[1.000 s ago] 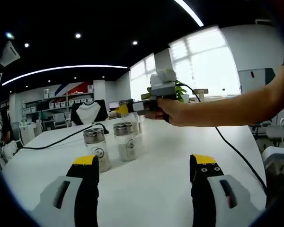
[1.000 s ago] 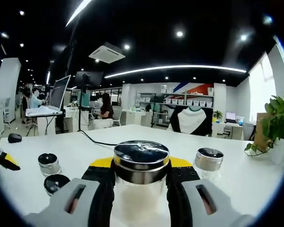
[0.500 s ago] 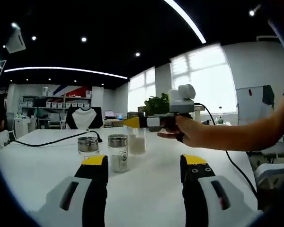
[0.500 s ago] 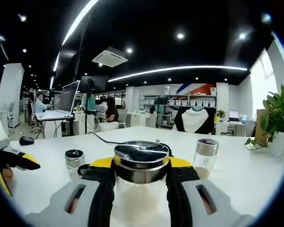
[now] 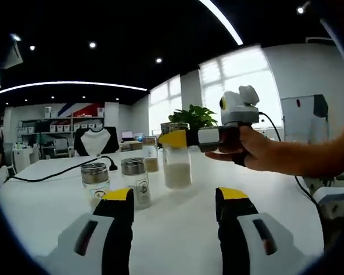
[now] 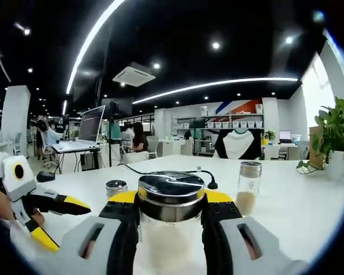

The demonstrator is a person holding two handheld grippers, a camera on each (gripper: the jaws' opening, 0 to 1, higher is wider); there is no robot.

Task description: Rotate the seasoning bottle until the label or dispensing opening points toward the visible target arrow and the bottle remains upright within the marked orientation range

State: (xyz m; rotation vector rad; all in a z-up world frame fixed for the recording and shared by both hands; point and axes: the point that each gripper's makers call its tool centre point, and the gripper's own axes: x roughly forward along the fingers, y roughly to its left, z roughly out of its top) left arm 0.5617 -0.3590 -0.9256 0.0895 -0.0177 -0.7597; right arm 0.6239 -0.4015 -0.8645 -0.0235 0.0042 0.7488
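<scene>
**Q:** Two hand-held grippers here, what's each one up to, and where's the seasoning bottle?

**A:** The right hand-held gripper [image 6: 171, 215] is clamped on the seasoning bottle [image 6: 171, 229], jaws pressed on both sides just under its shiny metal cap. In the left gripper view you see the same bottle [image 5: 177, 154] held up off the white surface [image 5: 178, 229], upright, pale powder filling its lower part. The left hand-held gripper [image 5: 173, 203] has its jaws spread apart with nothing between them.

**Q:** How much room around it?

**A:** Plenty toward 3 o'clock in the left gripper view, bare surface all the way to the far edge. At 9 to 10 o'clock it's busier: two small jars with metal lids [image 5: 95, 180] [image 5: 136, 179] stand just beside each other near the left jaw tip, and a black cable [image 5: 51, 173] runs behind them.

**Q:** Anything else close by?

**A:** In the right gripper view a tall glass jar with brownish powder [image 6: 248, 186] stands at 2 o'clock, a short jar [image 6: 116, 188] at 10 o'clock, and a potted plant [image 6: 332, 143] sits by the surface's edge at 3 o'clock. The other gripper comes in at 8 o'clock, its jaws apart.
</scene>
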